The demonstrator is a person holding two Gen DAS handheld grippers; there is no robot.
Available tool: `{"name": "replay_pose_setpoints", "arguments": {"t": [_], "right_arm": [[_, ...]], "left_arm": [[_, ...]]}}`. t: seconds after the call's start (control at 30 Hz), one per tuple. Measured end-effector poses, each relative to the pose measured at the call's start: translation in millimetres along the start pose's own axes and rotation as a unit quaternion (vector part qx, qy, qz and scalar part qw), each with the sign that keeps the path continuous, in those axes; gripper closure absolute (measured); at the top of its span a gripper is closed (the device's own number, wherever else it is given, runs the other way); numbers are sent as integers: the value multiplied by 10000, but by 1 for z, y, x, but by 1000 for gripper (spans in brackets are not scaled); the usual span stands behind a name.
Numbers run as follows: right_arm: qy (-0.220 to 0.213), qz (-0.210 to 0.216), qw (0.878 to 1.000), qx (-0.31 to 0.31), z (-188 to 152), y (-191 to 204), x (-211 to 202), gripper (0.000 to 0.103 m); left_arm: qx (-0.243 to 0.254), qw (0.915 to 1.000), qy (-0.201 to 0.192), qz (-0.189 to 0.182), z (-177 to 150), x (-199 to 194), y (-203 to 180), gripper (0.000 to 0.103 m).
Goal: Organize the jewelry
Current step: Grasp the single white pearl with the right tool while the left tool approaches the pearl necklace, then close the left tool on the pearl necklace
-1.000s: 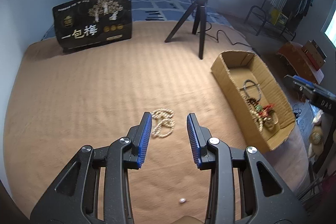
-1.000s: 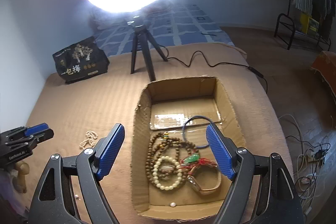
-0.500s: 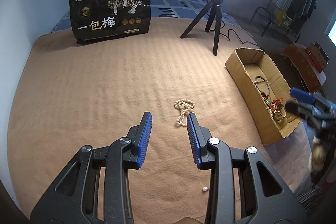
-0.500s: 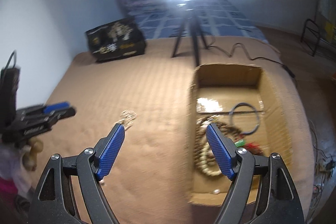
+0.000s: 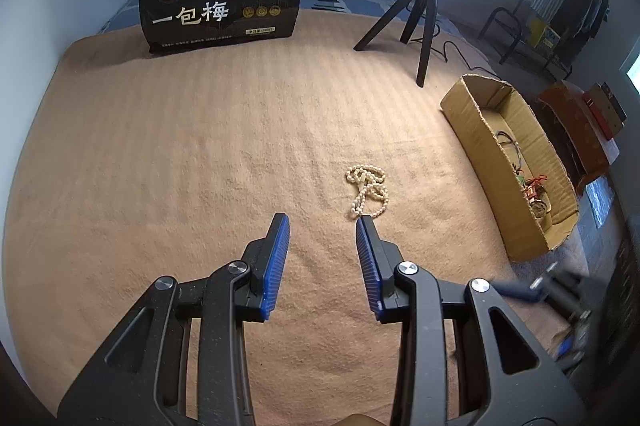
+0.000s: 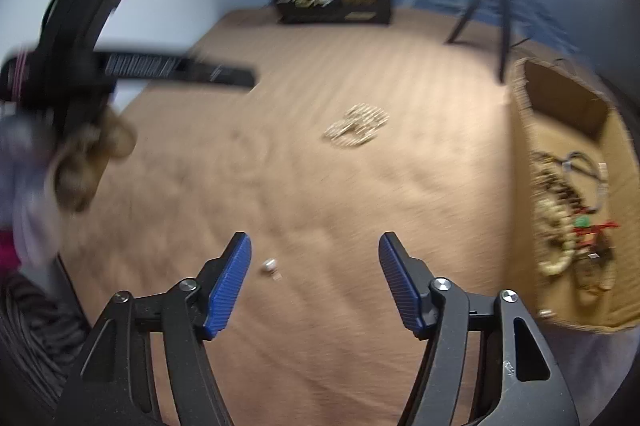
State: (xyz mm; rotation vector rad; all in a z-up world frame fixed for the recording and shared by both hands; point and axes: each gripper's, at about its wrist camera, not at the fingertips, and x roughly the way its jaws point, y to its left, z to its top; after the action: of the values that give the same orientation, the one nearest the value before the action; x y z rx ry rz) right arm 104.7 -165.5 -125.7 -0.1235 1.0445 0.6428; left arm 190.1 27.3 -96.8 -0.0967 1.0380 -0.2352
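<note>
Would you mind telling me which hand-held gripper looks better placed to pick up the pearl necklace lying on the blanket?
Probably the left hand-held gripper: its open jaws sit just short of the pearl necklace. The right hand-held gripper, jaws just closing on nothing, is farther back, near a small bead.

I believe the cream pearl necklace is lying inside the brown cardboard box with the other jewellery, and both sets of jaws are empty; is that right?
Not quite: the cream pearl necklace lies on the tan blanket, outside the brown cardboard box, as the left wrist view shows. Both sets of jaws are indeed empty.
</note>
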Motion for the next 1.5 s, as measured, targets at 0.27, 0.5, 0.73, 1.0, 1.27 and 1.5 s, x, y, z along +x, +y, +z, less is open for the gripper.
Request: {"name": "replay_pose_setpoints", "arguments": {"t": [0.27, 0.5, 0.73, 1.0, 1.27, 1.5], "right_arm": [[440, 36, 9978, -490, -18, 27, 34, 72], [460, -103, 9977, -479, -17, 26, 41, 82], [477, -234, 9973, -508, -14, 18, 44, 95], [413, -445, 9973, -412, -9, 0, 43, 97], [398, -618, 9972, -135, -5, -20, 40, 97], [411, -598, 9974, -5, -2, -27, 38, 97]], "left_arm": [[-43, 10000, 84, -24, 1, 9, 3, 69], [-64, 9999, 115, -40, 3, 14, 1, 69], [-60, 9998, 171, -78, 6, 24, -3, 69], [-18, 9996, 200, -180, 7, 38, -11, 68], [-269, 9979, 412, -429, 14, 65, -20, 68], [-468, 9960, 589, -475, 21, 90, -30, 68]]}}
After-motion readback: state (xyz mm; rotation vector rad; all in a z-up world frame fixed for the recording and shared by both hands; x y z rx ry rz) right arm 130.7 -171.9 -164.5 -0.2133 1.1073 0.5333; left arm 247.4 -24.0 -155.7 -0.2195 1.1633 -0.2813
